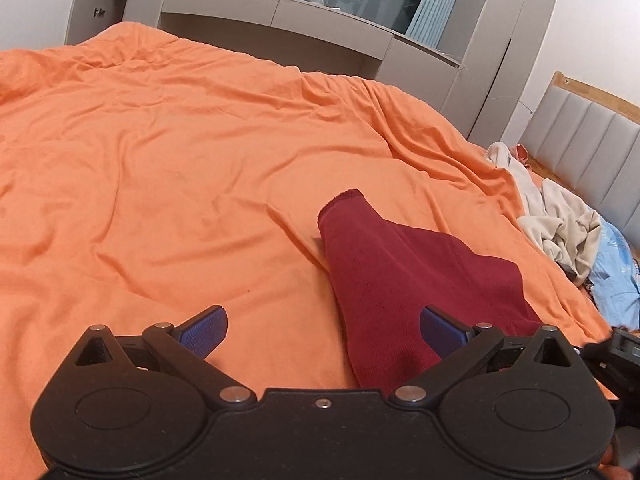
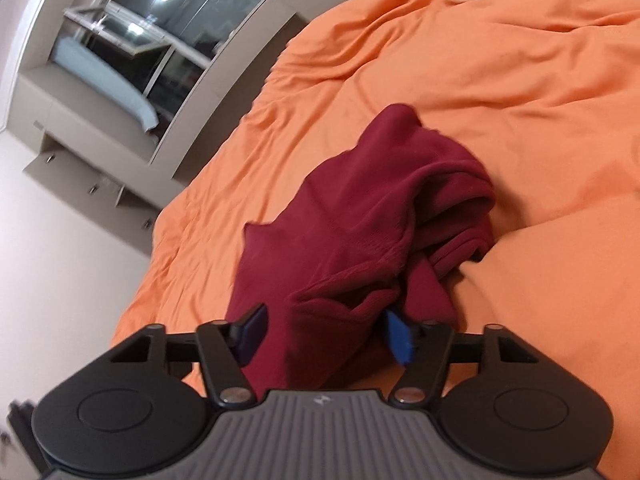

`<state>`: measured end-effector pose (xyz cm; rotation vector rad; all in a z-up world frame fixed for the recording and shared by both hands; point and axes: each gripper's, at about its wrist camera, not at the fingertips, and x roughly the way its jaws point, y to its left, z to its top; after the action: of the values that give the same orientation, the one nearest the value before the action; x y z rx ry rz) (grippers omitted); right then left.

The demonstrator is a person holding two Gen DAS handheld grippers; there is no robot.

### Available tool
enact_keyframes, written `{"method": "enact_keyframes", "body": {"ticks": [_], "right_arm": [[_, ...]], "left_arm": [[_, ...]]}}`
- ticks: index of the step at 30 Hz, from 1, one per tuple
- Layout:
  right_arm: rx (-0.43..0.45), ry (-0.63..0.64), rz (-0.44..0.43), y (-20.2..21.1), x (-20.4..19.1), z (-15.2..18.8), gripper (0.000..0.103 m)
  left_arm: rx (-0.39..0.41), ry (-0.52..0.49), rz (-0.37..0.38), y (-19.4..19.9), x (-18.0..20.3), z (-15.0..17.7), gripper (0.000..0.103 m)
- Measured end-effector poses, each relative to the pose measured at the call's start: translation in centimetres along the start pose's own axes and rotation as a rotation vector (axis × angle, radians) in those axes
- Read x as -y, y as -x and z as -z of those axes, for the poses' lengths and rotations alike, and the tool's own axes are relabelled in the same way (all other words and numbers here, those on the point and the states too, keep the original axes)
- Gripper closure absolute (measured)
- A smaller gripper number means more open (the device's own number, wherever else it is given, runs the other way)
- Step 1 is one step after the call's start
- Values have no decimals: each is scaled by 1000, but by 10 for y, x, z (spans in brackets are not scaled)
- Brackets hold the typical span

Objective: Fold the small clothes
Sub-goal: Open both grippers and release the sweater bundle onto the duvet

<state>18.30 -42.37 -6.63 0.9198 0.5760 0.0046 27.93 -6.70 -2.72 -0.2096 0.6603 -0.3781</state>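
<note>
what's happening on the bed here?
A person is working with two handheld grippers on a dark red garment lying bunched on the orange bedspread. The right gripper has a fold of the red fabric between its fingers, though whether the pads press on it yet is unclear. The left gripper is open, the cloth's near edge lying between its fingers, ungripped. A pile of other clothes waits near the headboard.
</note>
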Motion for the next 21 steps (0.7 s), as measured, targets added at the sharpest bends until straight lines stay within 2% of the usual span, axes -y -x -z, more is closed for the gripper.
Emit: {"method": "enact_keyframes", "body": {"ticks": [1,2,3,7,8,10,12,14,16,18,20,21], "right_arm": [[16,-5,13,-2,2,-1,54],[27,9,24,-5,2,-2,76],[41,44,36,-6,0,-3,81],[161,235,51,9,-20,-4,84],[162,279,69,10,-24,-4,84],[108,284,83,5,-21,-3,84],[53,258,88,-1,-13,1,82],[36,243,88,1,-9,5,66],[42,238,78,8,-7,5,60],[51,257,85,18,-6,1,49],[77,283,103,31,-2,-5,31],[91,297,113,35,-1,-8,28]], "left_arm": [[0,-3,1,0,1,0,1],[-1,-9,2,0,2,0,1],[-2,-15,5,0,3,1,1],[-10,-42,30,0,7,3,1],[-12,-49,35,-1,8,4,1],[-23,-63,39,-3,12,6,1],[-37,-82,43,-5,15,8,1],[-50,-105,41,-8,19,11,1],[-67,-127,31,-12,21,14,1],[-83,-142,21,-16,24,17,1],[-95,-151,15,-19,25,18,1],[-98,-153,13,-19,25,19,1]]}}
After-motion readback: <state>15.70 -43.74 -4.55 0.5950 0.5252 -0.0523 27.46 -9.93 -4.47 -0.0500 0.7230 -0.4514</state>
